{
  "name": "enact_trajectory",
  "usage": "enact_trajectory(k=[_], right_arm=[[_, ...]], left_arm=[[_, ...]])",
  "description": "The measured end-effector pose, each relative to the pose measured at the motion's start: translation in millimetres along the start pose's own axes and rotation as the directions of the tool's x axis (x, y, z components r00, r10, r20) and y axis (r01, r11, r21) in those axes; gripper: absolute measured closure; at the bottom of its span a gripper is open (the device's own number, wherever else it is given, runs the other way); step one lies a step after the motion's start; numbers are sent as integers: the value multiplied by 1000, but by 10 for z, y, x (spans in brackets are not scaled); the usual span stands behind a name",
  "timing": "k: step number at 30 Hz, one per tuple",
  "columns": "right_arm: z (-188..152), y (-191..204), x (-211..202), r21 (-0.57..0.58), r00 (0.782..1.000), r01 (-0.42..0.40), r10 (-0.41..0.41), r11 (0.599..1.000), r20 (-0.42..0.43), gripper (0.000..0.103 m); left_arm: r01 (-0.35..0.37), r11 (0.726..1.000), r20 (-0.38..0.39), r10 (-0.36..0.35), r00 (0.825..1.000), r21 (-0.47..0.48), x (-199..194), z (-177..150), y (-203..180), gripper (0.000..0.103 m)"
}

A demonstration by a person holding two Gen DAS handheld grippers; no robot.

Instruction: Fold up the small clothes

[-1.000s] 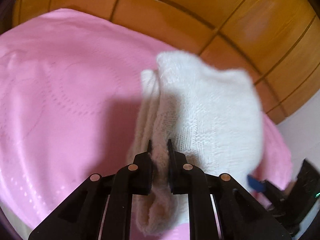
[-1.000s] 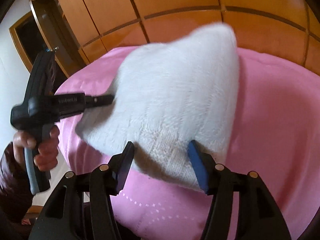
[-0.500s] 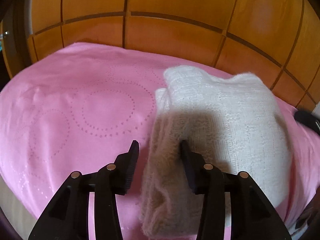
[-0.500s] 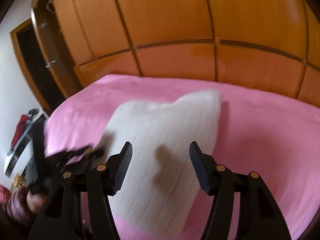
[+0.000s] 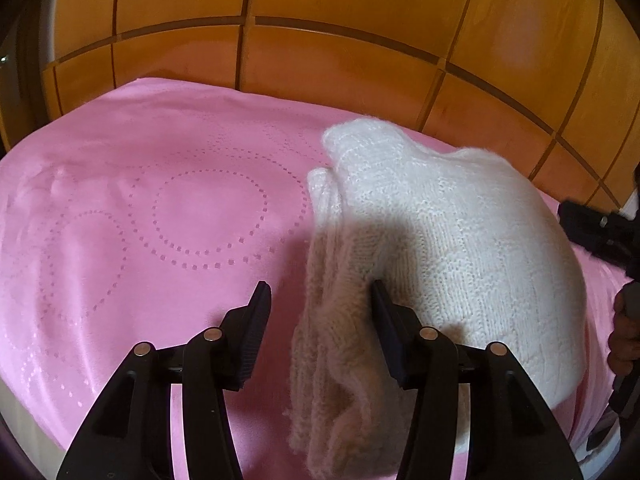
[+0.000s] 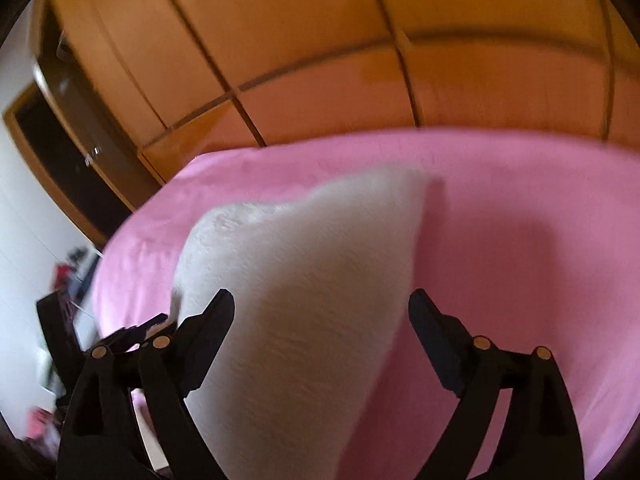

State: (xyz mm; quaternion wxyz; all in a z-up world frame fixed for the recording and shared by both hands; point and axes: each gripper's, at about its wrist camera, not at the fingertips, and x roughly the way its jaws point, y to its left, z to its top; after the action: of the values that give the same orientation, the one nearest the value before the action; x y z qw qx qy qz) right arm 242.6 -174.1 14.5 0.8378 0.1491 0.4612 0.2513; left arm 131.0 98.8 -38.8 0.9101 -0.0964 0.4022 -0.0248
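Left claw (image 5: 318,300): your two black fingers stand apart and clamp nothing; the folded edge of the white knitted garment (image 5: 452,248) lies in the gap, close against the right finger, and I cannot tell if it touches
Right claw (image 6: 322,312): your fingers are wide apart and hold nothing; the white knitted garment (image 6: 304,300) fills the space between them and lies lower than the tips; this view is blurred
White knitted garment: it lies folded on the pink blanket (image 5: 140,220), in several layers that show along its left edge in the left wrist view; its near end reaches under your left claw, its far end points to the wooden panels (image 5: 340,56)
Pink blanket: it covers the bed and has a pattern of dotted circles; the garment lies on the right part of it in the left wrist view
Your right hand (image 5: 624,332): it shows at the right border of the left wrist view, around the dark handle of the other tool, just beside the garment
Wooden panels: orange-brown with dark grooves, they stand behind the bed in both views
Dark doorway (image 6: 60,160): at the left in the right wrist view, beside a white wall
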Motion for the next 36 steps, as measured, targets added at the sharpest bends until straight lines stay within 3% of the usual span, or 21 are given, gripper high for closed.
enact_trajectory(k=[4,11,13,15,17,18,20,25,29,36], right_arm=[[-67,-271,219,133,984,-166,173,977,-39,14],[-34,-266,513,158,939,-309,327,938,-104,14],[-11,-180,575,138,939,-302,319,943,-126,20],[-4,-131,578,123,945,-285,300,951,-128,33],[-13,-79,480,104,953,-272,283,957,-112,41],[-24,-56,429,97,955,-268,278,959,-103,45],[-71,-9,281,71,962,-256,262,964,-80,48],[-122,58,-90,35,968,-252,252,967,-7,53],[-148,-49,-543,12,970,-236,235,972,68,55],[-156,-751,-1454,59,970,-137,121,989,213,55]], left_arm=[[7,1000,10,-7,1000,-24,24,-25,84,38],[157,982,-15,-159,987,-101,127,-39,333,38],[194,975,-13,-197,980,-108,150,-45,383,38],[267,954,-15,-272,962,-133,185,-56,447,47],[344,926,-13,-350,937,-157,200,-63,485,66],[379,911,-13,-386,922,-162,202,-63,489,71],[409,901,-9,-414,910,-142,160,-59,454,79],[468,871,10,-472,882,-151,57,-46,375,82],[501,859,-9,-504,863,-108,36,29,54,82],[596,802,-87,-591,802,45,241,365,-1153,82]])
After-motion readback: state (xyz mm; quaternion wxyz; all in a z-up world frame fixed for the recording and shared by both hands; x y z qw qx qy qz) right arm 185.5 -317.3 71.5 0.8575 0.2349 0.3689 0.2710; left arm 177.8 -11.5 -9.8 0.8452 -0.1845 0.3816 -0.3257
